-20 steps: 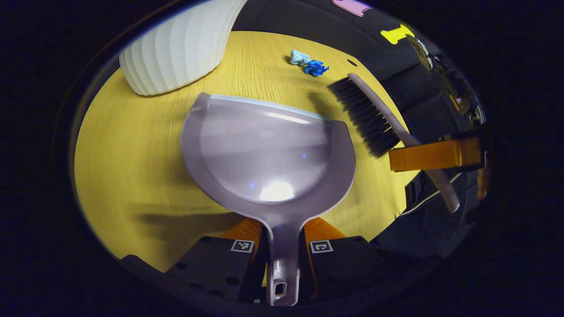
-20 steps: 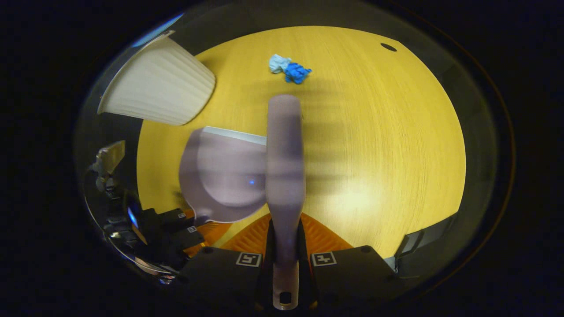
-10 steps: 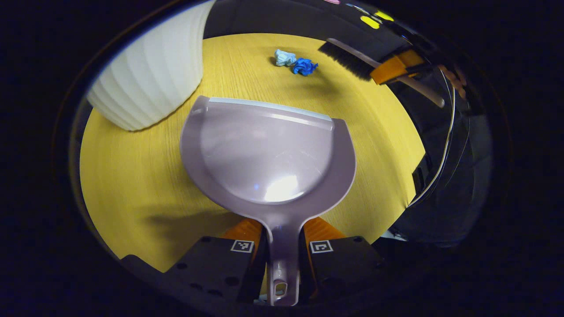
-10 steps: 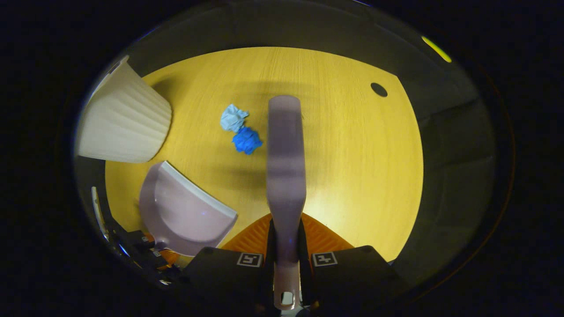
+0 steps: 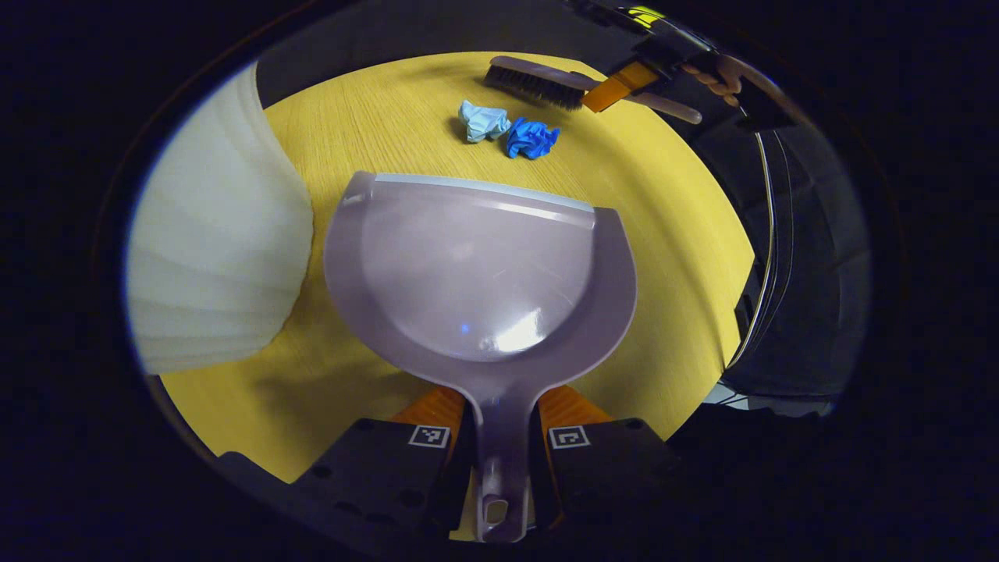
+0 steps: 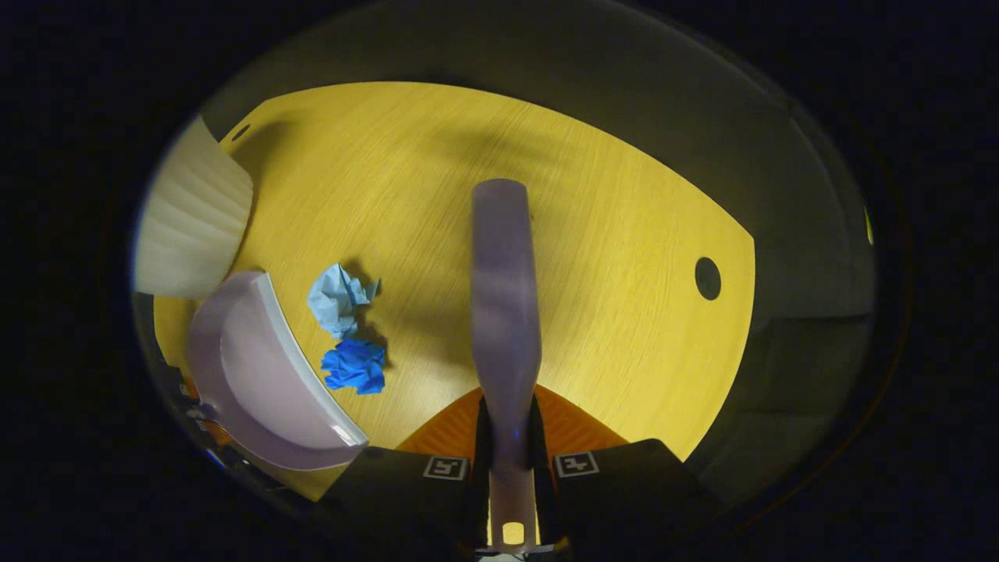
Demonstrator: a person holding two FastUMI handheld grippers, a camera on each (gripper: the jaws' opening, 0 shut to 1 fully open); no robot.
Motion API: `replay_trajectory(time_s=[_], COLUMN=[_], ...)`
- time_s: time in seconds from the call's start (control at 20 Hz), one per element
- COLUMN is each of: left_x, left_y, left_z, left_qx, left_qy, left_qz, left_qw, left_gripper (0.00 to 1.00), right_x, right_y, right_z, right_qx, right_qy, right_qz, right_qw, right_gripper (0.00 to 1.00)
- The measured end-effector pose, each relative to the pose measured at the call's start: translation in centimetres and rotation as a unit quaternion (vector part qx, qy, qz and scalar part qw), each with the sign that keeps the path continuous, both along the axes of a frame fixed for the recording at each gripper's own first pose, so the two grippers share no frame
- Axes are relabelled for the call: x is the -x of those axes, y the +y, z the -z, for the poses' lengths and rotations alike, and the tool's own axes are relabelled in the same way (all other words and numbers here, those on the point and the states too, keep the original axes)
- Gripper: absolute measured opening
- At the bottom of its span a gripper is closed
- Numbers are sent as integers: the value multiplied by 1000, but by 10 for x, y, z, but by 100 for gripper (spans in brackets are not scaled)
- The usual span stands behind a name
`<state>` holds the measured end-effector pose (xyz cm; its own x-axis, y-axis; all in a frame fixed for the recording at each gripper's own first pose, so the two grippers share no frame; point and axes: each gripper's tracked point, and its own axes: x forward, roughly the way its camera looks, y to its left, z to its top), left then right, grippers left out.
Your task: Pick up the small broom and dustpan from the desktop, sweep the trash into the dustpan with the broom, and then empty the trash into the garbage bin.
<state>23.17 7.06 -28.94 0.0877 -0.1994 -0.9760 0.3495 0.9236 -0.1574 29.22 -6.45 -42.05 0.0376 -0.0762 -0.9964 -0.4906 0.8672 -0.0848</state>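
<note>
My left gripper (image 5: 503, 425) is shut on the handle of the mauve dustpan (image 5: 476, 265), whose lip faces two crumpled paper balls, a pale blue one (image 5: 480, 121) and a dark blue one (image 5: 531, 138), on the yellow desktop (image 5: 671, 211). Beyond them the small broom (image 5: 538, 82) hovers bristles down, held by the right gripper (image 5: 616, 80) and a hand (image 5: 722, 74). In the right gripper view, my right gripper (image 6: 507, 437) is shut on the broom handle (image 6: 503, 297); the pale ball (image 6: 337, 290), the dark ball (image 6: 355, 365) and the dustpan (image 6: 257, 375) lie to its left.
A white ribbed garbage bin (image 5: 215, 257) stands close to the dustpan's left side, also seen as the bin (image 6: 191, 226) at the left of the right gripper view. A round cable hole (image 6: 708, 278) pierces the desktop. Cables (image 5: 769, 234) hang past the table's right edge.
The broom has swung round behind the paper balls, away from the dustpan's right side. The dustpan has moved closer to the balls and the bin.
</note>
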Motion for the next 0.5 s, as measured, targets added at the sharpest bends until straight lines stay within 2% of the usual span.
replay_trajectory(time_s=[0.3, 0.5], left_x=[-14, -17], left_y=[-1, 5], left_z=[5, 5], left_qx=[-7, -16], left_qy=[12, 12], left_qz=[9, 25], left_qw=[1000, 999], left_gripper=[31, 29], right_x=[-12, 25], right_y=[36, 67], right_z=[-20, -29], right_qx=[-18, -30], right_qy=[20, 48], right_qz=[-54, -145], right_qw=[998, 988], right_gripper=[26, 26])
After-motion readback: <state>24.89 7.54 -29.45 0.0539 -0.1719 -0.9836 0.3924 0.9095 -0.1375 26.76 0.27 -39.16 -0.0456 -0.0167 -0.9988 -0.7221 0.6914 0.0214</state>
